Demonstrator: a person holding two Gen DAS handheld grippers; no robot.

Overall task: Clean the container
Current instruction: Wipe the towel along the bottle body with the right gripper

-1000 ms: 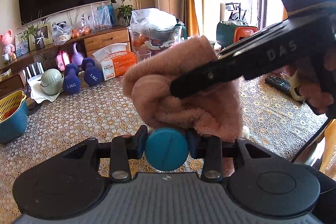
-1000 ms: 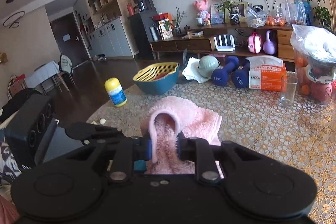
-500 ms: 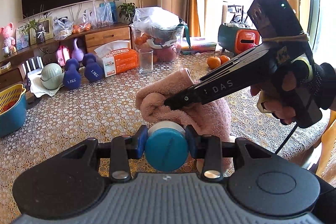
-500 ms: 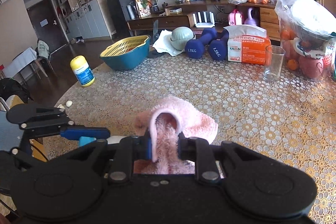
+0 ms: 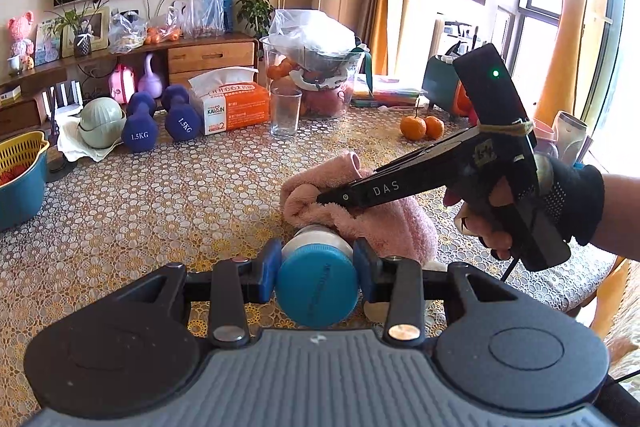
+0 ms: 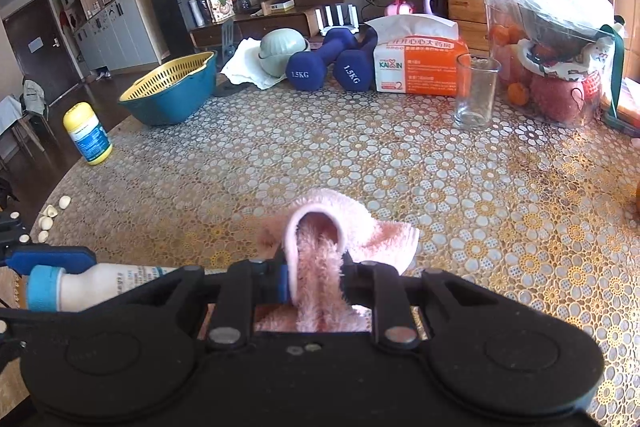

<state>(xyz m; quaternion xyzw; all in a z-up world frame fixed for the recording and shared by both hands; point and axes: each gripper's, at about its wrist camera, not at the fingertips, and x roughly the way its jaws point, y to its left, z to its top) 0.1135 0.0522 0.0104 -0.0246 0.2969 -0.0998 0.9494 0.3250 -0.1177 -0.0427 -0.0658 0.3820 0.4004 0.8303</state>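
Left gripper (image 5: 316,269) clamped on white blue-capped plastic bottle (image 5: 317,285). Right gripper (image 6: 316,277) pinching fluffy pink cloth (image 6: 320,247), draped against bottle. Open patterned round table (image 6: 400,167) ahead.

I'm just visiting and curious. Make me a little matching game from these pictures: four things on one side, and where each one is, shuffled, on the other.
Things:
1. white bottle
2. pink cloth
3. empty glass
4. yellow-lidded jar

Places:
A. standing in front of the orange tissue box
B. near the table's edge, beside the teal basket
C. clamped at its blue cap by the left gripper
D. pinched in the right gripper

Pairs: 1-C, 2-D, 3-A, 4-B
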